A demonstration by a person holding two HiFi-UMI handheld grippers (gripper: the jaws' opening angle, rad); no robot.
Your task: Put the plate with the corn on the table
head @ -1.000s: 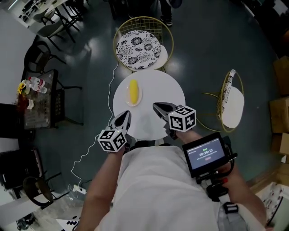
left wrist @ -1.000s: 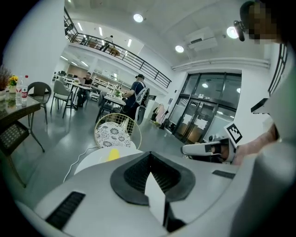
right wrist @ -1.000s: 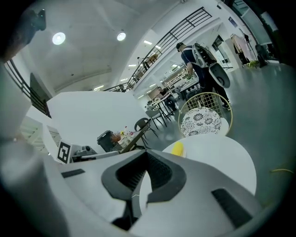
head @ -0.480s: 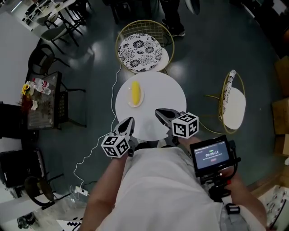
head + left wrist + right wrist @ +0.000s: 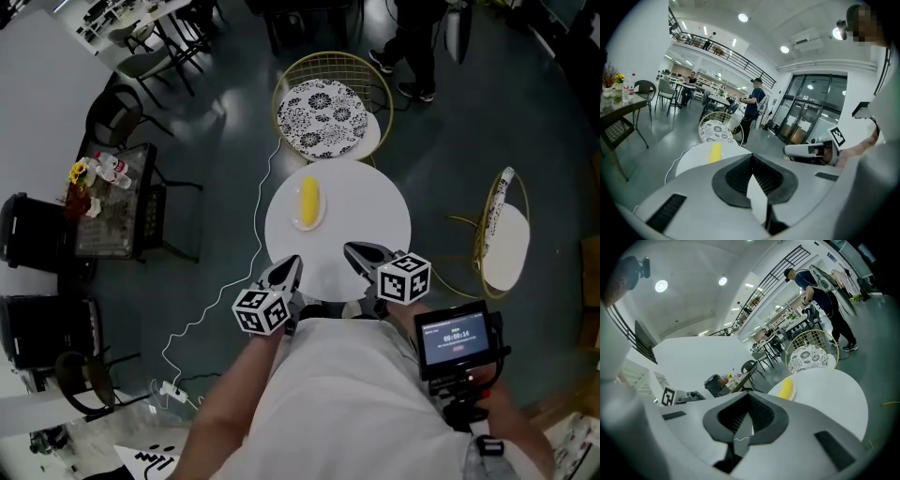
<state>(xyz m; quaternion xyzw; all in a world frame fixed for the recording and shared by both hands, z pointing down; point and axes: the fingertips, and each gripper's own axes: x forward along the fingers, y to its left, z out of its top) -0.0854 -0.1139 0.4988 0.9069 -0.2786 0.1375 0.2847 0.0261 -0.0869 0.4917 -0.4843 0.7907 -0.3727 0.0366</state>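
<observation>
The plate with the corn sits on the round white table, on the far-left part of the top as the person sees it. Both grippers hang over the table's near edge, well apart from the plate. The left gripper is almost straight in line with it, and the right gripper is off to the side. In each gripper's own view the dark pads meet with nothing between them: the left gripper and the right gripper are both pressed together and empty.

The corn lies flat along the plate. Its long axis runs away from the person, toward the chair beyond the table. The plate is pale against the white top, so its rim is hard to trace; it appears a little longer than the cob.

The floor is dark, grey and glossy, and a white cable trails across it at the left. The gold wire chair has a black-and-white patterned cushion, and a second chair of the same kind stands to the right. A dark side table at the left carries bottles and flowers. A person stands past the patterned chair, and a small lit screen sits by the right hand
</observation>
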